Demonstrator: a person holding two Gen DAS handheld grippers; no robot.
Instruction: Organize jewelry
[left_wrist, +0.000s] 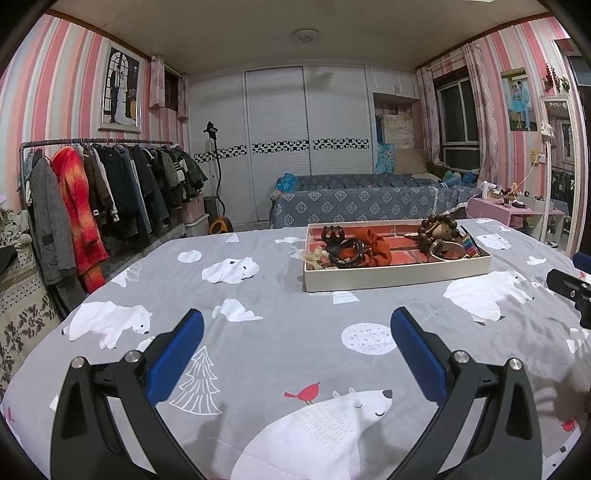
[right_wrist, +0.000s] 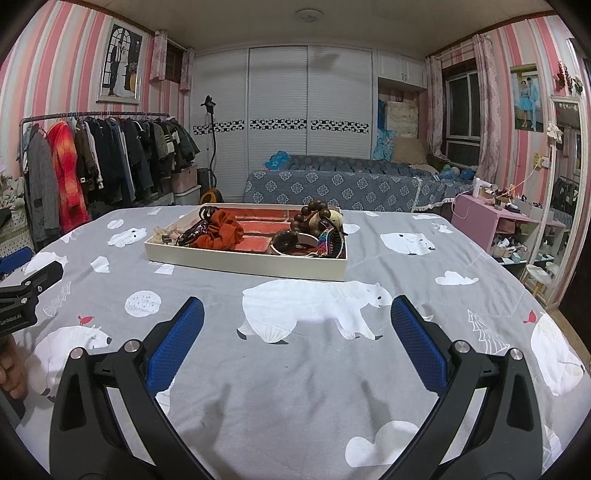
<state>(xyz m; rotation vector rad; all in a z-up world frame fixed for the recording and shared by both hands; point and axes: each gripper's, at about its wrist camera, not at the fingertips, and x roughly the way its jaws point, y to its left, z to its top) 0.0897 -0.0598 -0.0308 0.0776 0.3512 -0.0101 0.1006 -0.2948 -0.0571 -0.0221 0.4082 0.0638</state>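
Note:
A shallow white tray (left_wrist: 397, 276) with a red brick-pattern floor lies on the polar-bear bedspread (left_wrist: 280, 295), ahead of both grippers. In it are an orange scrunchie (left_wrist: 373, 245), a dark hair claw (left_wrist: 332, 234), black hair ties (left_wrist: 345, 253), a brown wooden bead bracelet (left_wrist: 439, 225) and a striped band (left_wrist: 472, 246). The tray also shows in the right wrist view (right_wrist: 243, 264), with the scrunchie (right_wrist: 221, 232) and bead bracelet (right_wrist: 314, 216). My left gripper (left_wrist: 297, 326) is open and empty over the bedspread. My right gripper (right_wrist: 297, 314) is open and empty.
A clothes rack (left_wrist: 99, 184) stands at the left. A sofa with a blue cover (left_wrist: 369, 197) is beyond the bed. A pink table (right_wrist: 498, 218) with small items is at the right. The other gripper shows at each view's edge (left_wrist: 569, 291) (right_wrist: 26, 291).

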